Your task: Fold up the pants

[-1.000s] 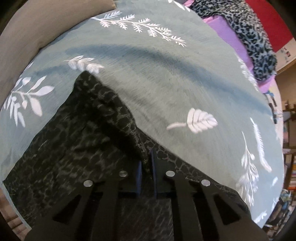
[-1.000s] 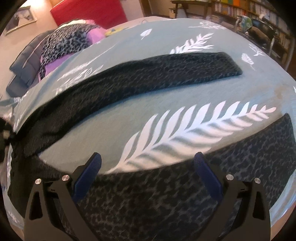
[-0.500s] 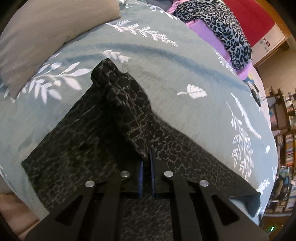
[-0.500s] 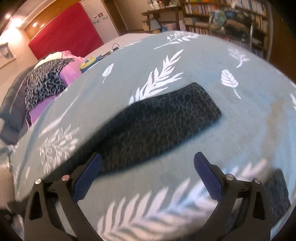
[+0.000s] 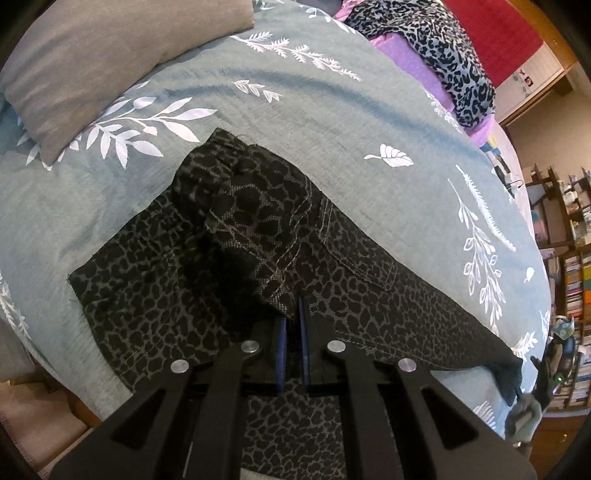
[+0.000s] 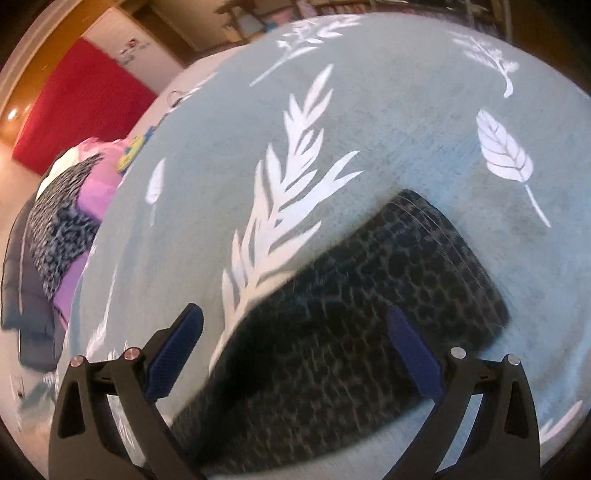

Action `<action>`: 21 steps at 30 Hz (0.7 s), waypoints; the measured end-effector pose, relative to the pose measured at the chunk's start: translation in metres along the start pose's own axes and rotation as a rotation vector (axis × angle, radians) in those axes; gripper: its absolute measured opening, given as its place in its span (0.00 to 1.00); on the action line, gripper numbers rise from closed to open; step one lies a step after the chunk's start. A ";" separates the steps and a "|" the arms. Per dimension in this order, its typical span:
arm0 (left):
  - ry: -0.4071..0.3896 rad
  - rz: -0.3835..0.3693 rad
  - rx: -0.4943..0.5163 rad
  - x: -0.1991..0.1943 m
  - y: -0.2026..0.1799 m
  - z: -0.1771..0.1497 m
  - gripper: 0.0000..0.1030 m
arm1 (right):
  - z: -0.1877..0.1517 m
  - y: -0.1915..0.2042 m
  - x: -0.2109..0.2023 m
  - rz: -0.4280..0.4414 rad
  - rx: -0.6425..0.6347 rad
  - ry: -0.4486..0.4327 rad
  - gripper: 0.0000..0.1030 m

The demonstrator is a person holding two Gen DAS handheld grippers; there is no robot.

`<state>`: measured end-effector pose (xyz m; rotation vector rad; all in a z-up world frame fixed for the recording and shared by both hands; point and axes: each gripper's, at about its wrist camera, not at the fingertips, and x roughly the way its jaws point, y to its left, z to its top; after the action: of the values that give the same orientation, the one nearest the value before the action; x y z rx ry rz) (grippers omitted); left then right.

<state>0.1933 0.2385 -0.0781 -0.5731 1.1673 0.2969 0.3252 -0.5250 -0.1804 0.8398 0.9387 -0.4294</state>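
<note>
Two fisheye views look down onto a bed covered by a grey-green bedspread [image 5: 332,122] printed with white leaves and fern fronds.

In the left wrist view, dark leopard-print pants [image 5: 369,266] lie spread across the bedspread. The left gripper [image 5: 291,332] has its two blue-padded fingers drawn almost together, pinching a fold of the pants' upper part, where seams and pocket stitching show. The cloth rises from the fingers in a bunched ridge toward the waistband, and the deep shadow beside that ridge hides how the layers lie there. One leg runs off to the right edge, where its end is cut off by the lens rim beside a small, unclear shape that may be a gloved hand. A taupe pillow [image 5: 110,59] sits at the upper left. A pile of leopard-print and purple fabric [image 5: 443,48] lies at the upper right in front of a red panel [image 5: 498,33], and bookshelves [image 5: 569,280] crowd the right edge.

In the right wrist view, the right gripper [image 6: 295,354] has its fingers spread wide apart, holding nothing, above the hem end of one pant leg [image 6: 369,314]. This view is motion-blurred, so the print and edges smear, and the leg's near part disappears behind the gripper frame.
</note>
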 end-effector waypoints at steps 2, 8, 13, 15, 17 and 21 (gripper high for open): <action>-0.013 0.000 -0.001 -0.004 0.001 0.001 0.05 | 0.005 0.004 0.010 -0.031 0.002 0.005 0.95; -0.028 0.002 0.013 -0.008 -0.001 0.004 0.05 | 0.004 0.012 0.022 -0.153 -0.018 -0.010 0.75; -0.039 -0.019 0.009 -0.012 0.000 0.010 0.05 | 0.002 -0.001 0.011 -0.184 -0.031 -0.004 0.27; -0.042 -0.036 -0.008 -0.015 0.003 0.013 0.05 | 0.002 -0.015 0.003 -0.107 0.008 0.018 0.06; -0.058 -0.044 -0.023 -0.021 0.007 0.017 0.05 | 0.000 -0.025 -0.009 -0.066 0.027 0.018 0.05; -0.113 -0.046 -0.041 -0.040 0.017 0.025 0.00 | -0.012 -0.032 -0.052 -0.021 -0.035 -0.050 0.04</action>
<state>0.1889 0.2691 -0.0389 -0.6111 1.0395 0.3104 0.2693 -0.5366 -0.1544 0.7844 0.9072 -0.4485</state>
